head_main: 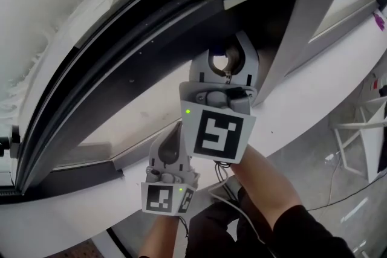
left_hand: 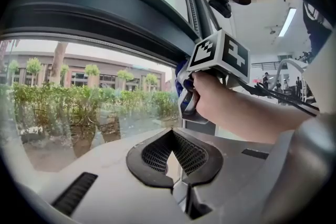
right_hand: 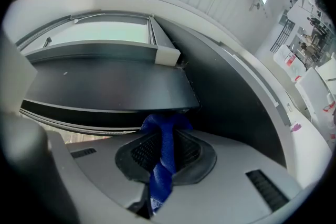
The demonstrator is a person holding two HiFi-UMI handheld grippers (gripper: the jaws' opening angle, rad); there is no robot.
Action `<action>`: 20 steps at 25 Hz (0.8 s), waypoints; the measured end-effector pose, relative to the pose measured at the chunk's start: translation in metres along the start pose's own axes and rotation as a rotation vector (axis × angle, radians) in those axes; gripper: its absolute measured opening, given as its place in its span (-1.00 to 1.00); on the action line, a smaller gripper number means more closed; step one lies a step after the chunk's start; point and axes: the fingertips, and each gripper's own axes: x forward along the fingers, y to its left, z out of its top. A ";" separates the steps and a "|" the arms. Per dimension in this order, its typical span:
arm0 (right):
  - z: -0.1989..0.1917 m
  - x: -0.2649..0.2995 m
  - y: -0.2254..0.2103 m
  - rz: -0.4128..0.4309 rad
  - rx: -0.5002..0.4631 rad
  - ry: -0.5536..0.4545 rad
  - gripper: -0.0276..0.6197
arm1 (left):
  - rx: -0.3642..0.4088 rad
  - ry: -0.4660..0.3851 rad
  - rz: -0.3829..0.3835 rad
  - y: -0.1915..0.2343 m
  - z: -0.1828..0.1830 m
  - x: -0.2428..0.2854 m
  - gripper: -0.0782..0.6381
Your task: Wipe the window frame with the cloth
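My right gripper (head_main: pixel 228 60) (right_hand: pixel 164 139) points up at the dark window frame (head_main: pixel 151 33) (right_hand: pixel 105 86). It is shut on a blue cloth (right_hand: pixel 161 165), whose bunched top presses against the frame's lower edge. Just below and to its left in the head view, my left gripper (head_main: pixel 171 141) (left_hand: pixel 170 157) is shut with nothing between its pads, close to the glass. The left gripper view shows the dark frame (left_hand: pixel 105 13) above the pane. That view also shows a hand around the right gripper's handle, with a bit of blue cloth (left_hand: pixel 180 66) at its front.
A curved white sill (head_main: pixel 302 112) runs under the window. Beyond it, low on the right, are the floor and a white stand's legs (head_main: pixel 357 130). Shelves with small items (right_hand: pixel 310 65) stand at the right. Through the glass are hedges (left_hand: pixel 79 102) and a building.
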 end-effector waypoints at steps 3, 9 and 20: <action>-0.001 0.000 0.000 0.022 -0.003 0.013 -0.84 | -0.013 0.002 0.003 -0.006 0.003 0.001 -0.76; -0.003 -0.004 0.008 0.080 -0.060 0.019 -0.84 | 0.013 -0.050 0.021 -0.006 0.013 0.001 -0.76; -0.002 -0.024 0.052 0.188 -0.131 0.039 -0.84 | -0.038 -0.058 0.097 0.027 0.012 -0.052 -0.76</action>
